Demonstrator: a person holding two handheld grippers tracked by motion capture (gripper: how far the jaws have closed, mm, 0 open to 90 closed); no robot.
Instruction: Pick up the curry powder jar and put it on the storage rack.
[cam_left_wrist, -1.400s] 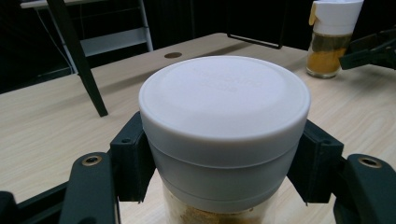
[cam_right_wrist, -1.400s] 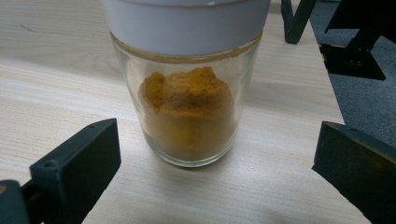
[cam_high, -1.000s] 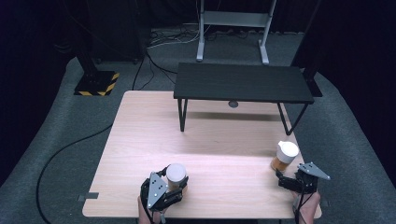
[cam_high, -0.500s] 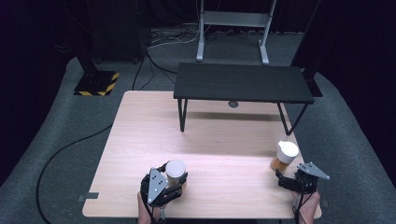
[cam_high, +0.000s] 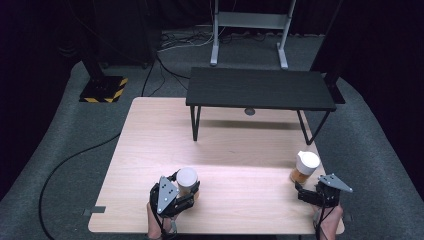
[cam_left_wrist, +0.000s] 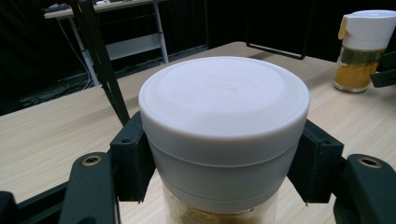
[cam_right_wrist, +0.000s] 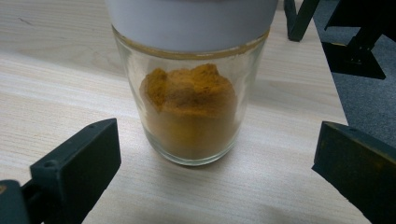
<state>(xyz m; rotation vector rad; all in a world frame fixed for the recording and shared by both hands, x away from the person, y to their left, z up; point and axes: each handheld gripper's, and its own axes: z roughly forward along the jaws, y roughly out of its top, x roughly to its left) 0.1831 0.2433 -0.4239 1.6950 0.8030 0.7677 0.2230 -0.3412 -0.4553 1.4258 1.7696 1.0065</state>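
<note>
Lidded glass spice jar (cam_left_wrist: 224, 140), lower frame: rigid, smooth, likely breakable; left gripper (cam_high: 176, 194) fingers clamped below its lid; right gripper (cam_high: 306, 192) fingers released.

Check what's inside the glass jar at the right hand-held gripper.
Orange-yellow powder fills the lower part of the glass jar. The white lid covers the top, so the space under it is hidden.

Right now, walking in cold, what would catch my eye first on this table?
Two white-lidded glass jars of orange-yellow powder. One jar sits at the table's near left, clamped just under its lid by the left gripper. The other jar stands free at the near right, with the right gripper open just behind it. A low black bench spans the far edge.
</note>
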